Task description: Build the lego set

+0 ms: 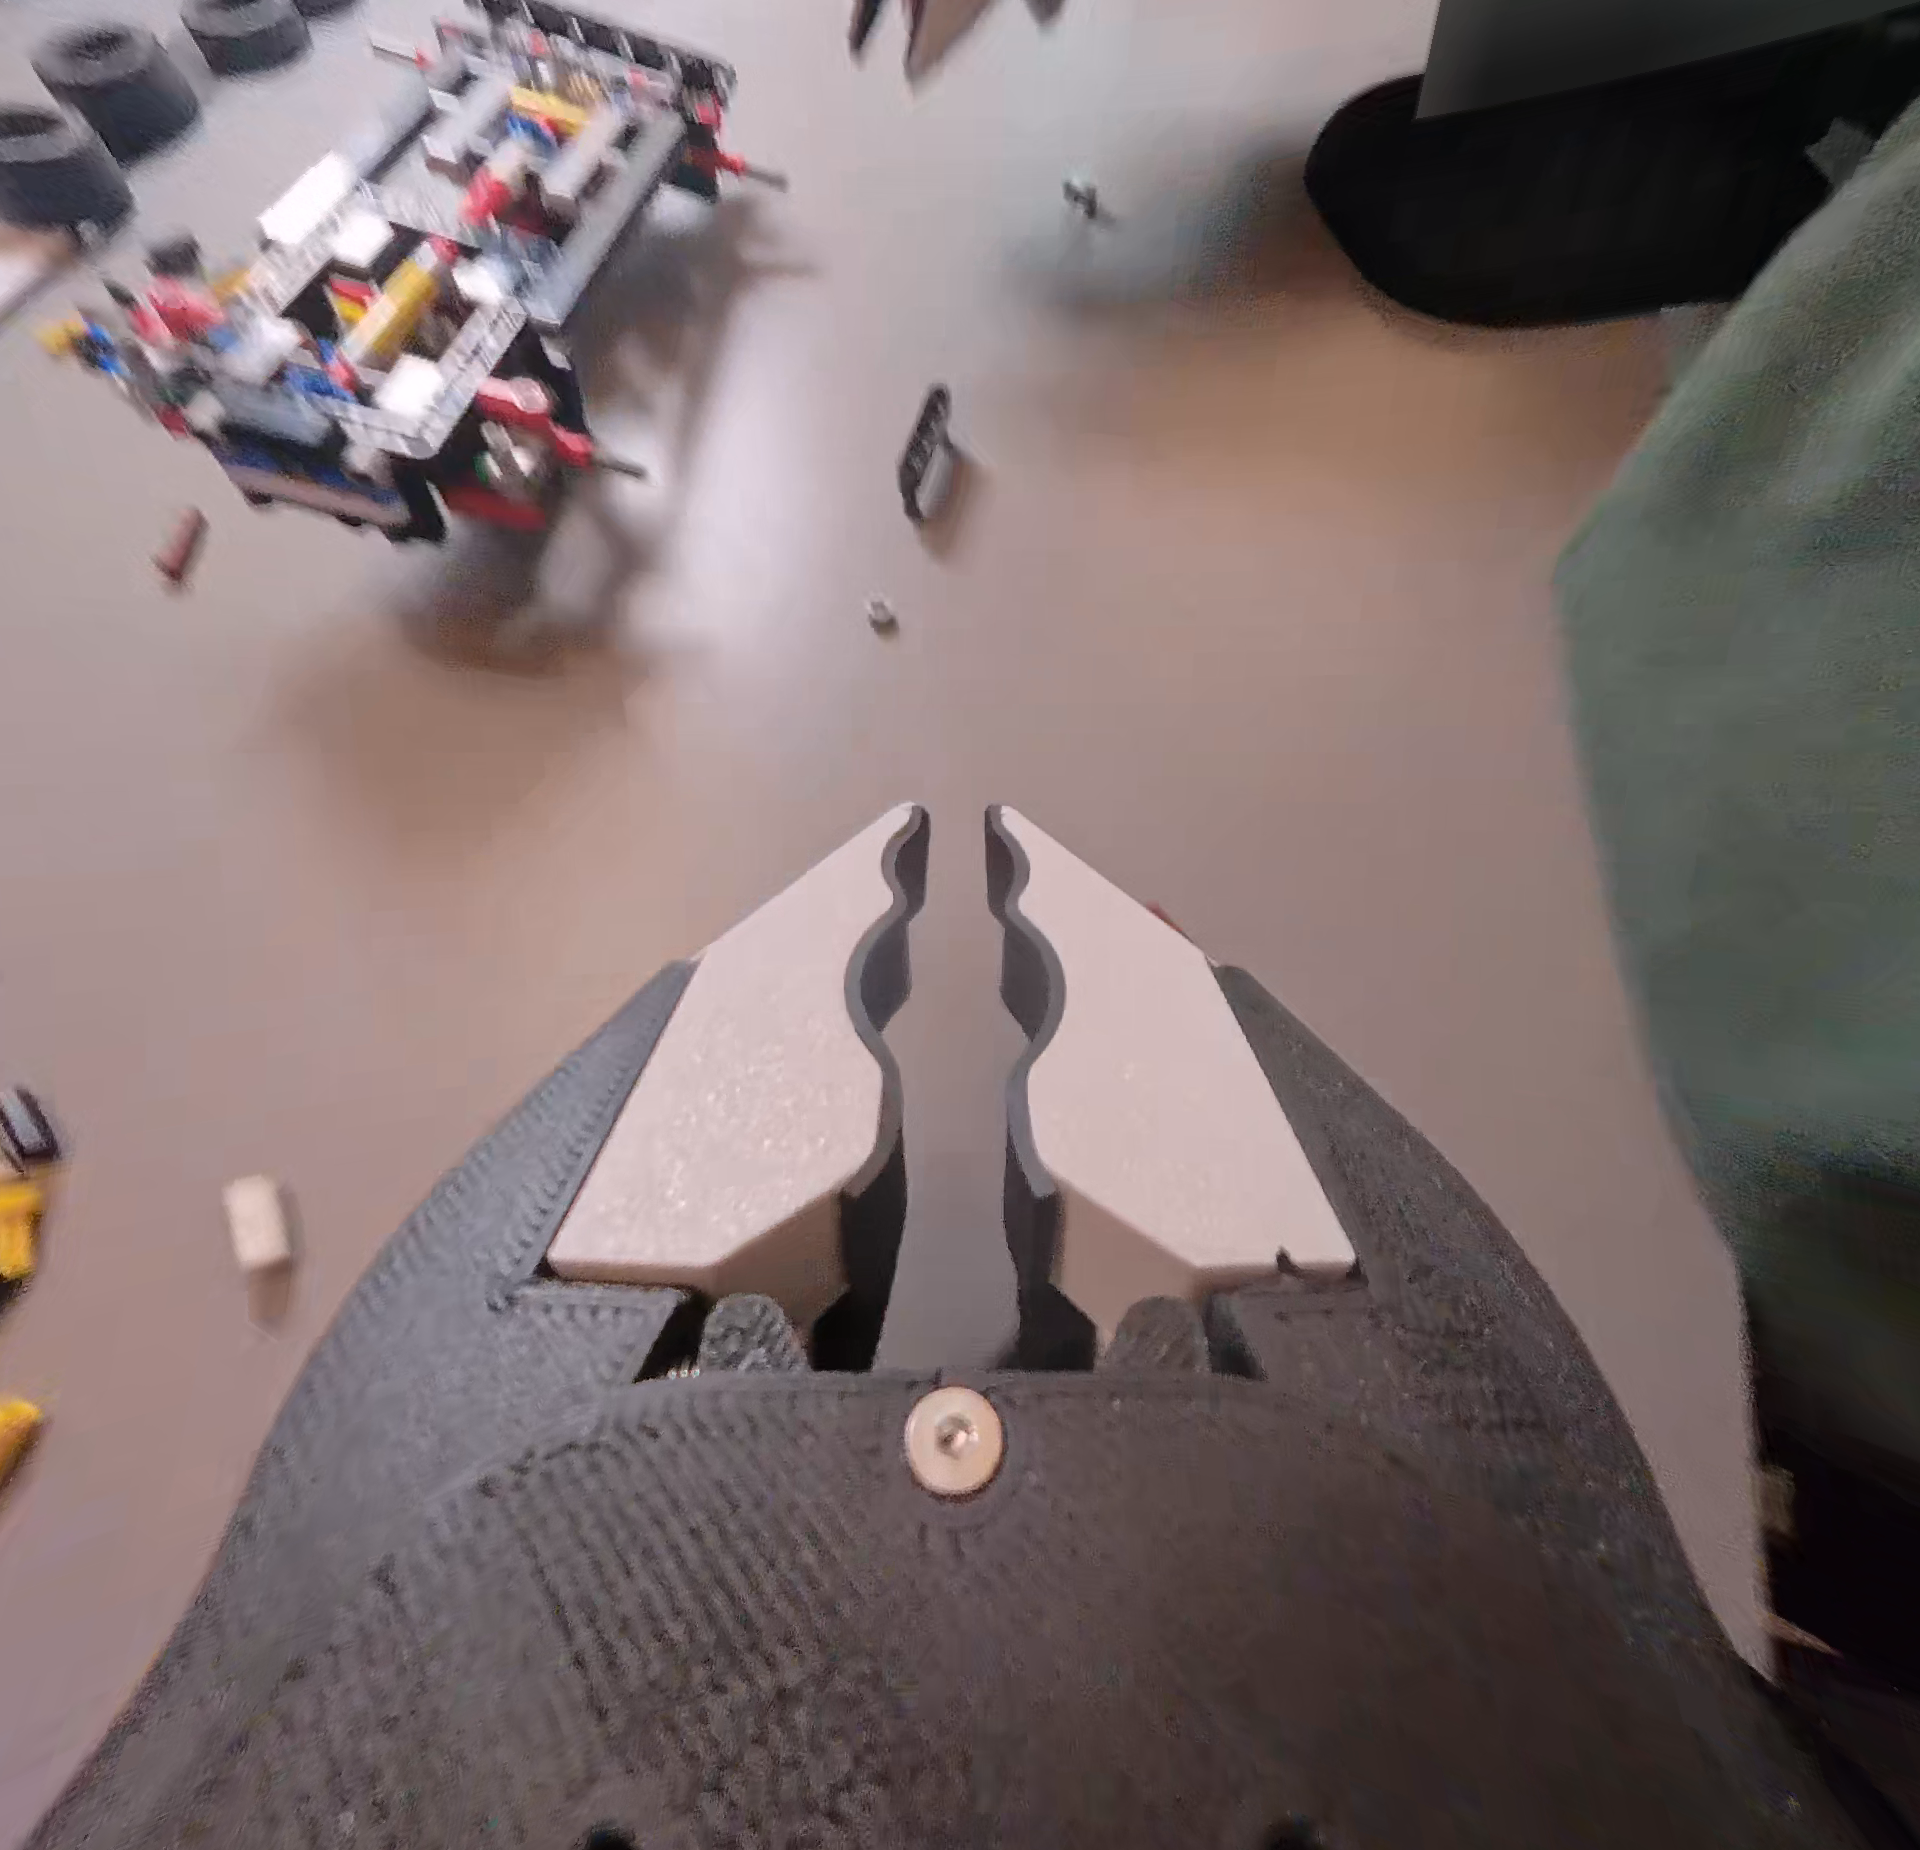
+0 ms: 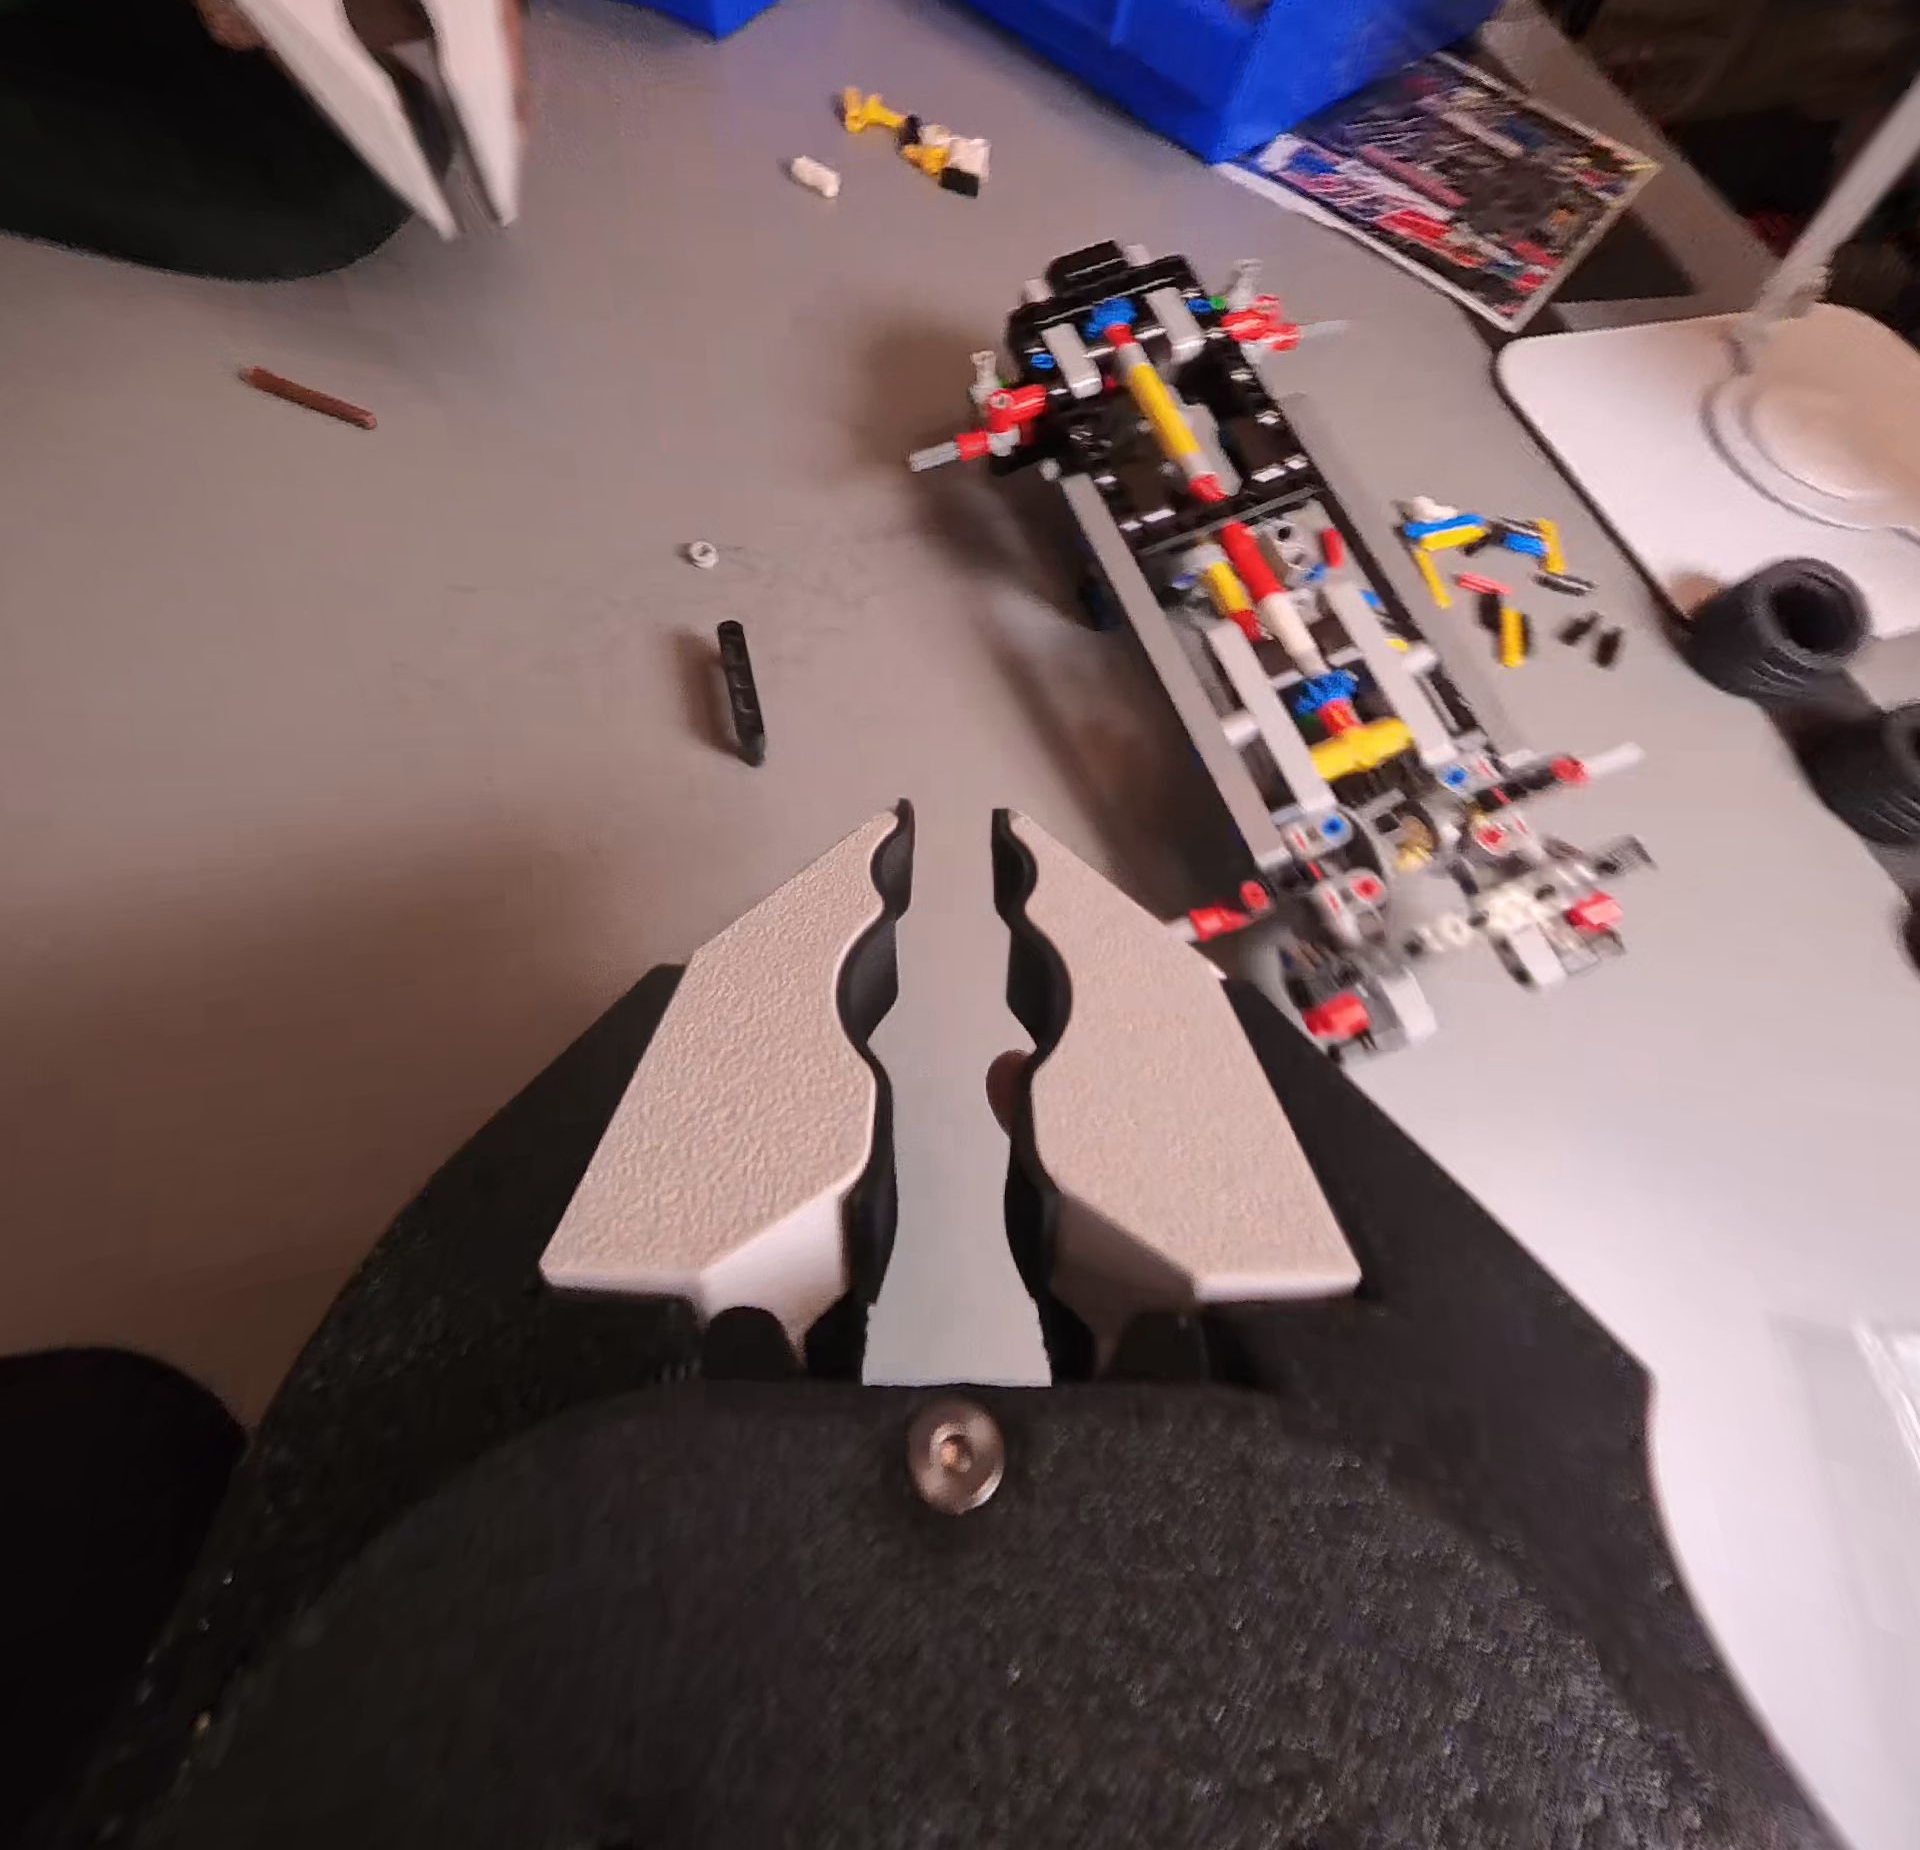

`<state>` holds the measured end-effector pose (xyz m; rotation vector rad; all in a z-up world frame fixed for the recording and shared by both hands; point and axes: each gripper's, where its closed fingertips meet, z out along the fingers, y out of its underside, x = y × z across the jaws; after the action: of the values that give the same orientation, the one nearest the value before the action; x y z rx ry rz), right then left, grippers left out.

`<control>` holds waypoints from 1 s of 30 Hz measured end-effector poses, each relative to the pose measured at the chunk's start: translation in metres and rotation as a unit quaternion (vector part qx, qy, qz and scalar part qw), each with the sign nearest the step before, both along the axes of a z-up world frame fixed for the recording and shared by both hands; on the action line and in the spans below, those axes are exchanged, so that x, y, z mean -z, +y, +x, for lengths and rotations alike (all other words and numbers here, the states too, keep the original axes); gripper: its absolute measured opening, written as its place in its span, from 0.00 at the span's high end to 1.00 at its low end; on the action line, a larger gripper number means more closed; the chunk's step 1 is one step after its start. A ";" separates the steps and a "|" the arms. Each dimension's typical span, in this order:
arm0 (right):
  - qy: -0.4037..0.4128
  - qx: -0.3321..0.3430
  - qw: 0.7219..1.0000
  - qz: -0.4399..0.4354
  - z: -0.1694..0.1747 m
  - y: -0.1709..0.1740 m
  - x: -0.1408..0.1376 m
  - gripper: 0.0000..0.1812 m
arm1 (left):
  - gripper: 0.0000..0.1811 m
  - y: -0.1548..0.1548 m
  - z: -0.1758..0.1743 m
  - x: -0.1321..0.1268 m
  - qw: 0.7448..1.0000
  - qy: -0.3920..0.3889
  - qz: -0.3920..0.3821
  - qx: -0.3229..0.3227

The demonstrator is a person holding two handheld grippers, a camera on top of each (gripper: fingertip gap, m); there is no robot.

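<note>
Lego chassis (image 2: pixel 1278 605) is seen lying flat on the grey surface (image 2: pixel 416 761), at roughly 1 o'clock from the right tongs (image 2: pixel 951 813) in the right wrist view; in the left wrist view the same chassis (image 1: pixel 416 283) is placed at about 10 o'clock from the left tongs (image 1: pixel 956 813)

Frame judged light but long and open, built of thin beams with a yellow and red shaft down the middle; axle pins are seen projecting at the corners. It is likely stiff along its length yet fragile at the pins and small clipped parts. A hold is best taken across the grey side rails near mid-length, not on the protruding red axle ends

A black beam (image 2: pixel 740 694) is noted at 11 o'clock just ahead of the right tongs, a small pale ring (image 2: pixel 701 553) beyond it, a brown rod (image 2: pixel 307 398) farther off at 10 o'clock. Loose yellow, blue and black pieces (image 2: pixel 1496 574) lie beside the chassis at 2 o'clock, black tyres (image 2: pixel 1787 637) at 3 o'clock. Blue bins (image 2: pixel 1195 24) and a printed booklet (image 2: pixel 1455 179) are set at the far edge

Both tongs are held narrowly parted, a slim gap between the tips, nothing gripped. Motion blur is present, fine detail uncertain
</note>
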<state>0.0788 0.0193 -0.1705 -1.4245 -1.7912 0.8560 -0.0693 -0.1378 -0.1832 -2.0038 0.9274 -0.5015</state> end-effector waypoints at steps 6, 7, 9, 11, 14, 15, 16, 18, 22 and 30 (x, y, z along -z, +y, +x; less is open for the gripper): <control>-0.023 0.031 0.999 -0.003 0.039 0.006 0.009 0.94 | 0.90 -0.059 0.011 0.029 0.996 0.038 -0.082 -0.011; -0.025 0.025 0.999 -0.005 0.038 0.001 0.013 0.94 | 0.88 -0.063 0.013 0.033 0.995 0.055 -0.088 -0.011; -0.031 0.012 0.999 0.001 0.034 -0.009 0.017 0.94 | 0.89 -0.063 0.014 0.040 0.992 0.092 -0.084 -0.019; -0.038 0.005 0.999 0.017 0.030 -0.013 0.018 0.94 | 0.92 -0.060 0.013 0.044 0.989 0.126 -0.078 -0.023; -0.033 -0.005 0.999 0.023 0.025 -0.022 0.012 0.94 | 0.96 -0.057 0.019 0.048 0.988 0.135 -0.078 -0.014; -0.031 -0.007 0.999 0.027 0.023 -0.024 0.010 0.94 | 0.98 -0.056 0.020 0.049 0.988 0.136 -0.078 -0.012; -0.029 -0.009 0.999 0.030 0.022 -0.028 0.009 0.94 | 0.98 -0.054 0.021 0.049 0.987 0.138 -0.075 -0.013; -0.023 -0.020 0.999 0.029 0.019 -0.038 0.007 0.95 | 0.99 -0.049 0.023 0.049 0.988 0.137 -0.072 -0.016; -0.006 -0.050 0.999 0.020 0.009 -0.066 0.005 0.95 | 0.99 -0.037 0.027 0.049 0.990 0.129 -0.061 -0.011; 0.012 -0.076 0.995 0.056 -0.026 -0.085 0.009 0.93 | 0.99 0.005 0.067 -0.002 0.999 -0.042 -0.002 0.019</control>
<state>0.0533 -0.0659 -0.1795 -1.2150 -1.9159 0.8326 -0.0027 -0.1325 -0.1814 -1.9559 0.9161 -0.6034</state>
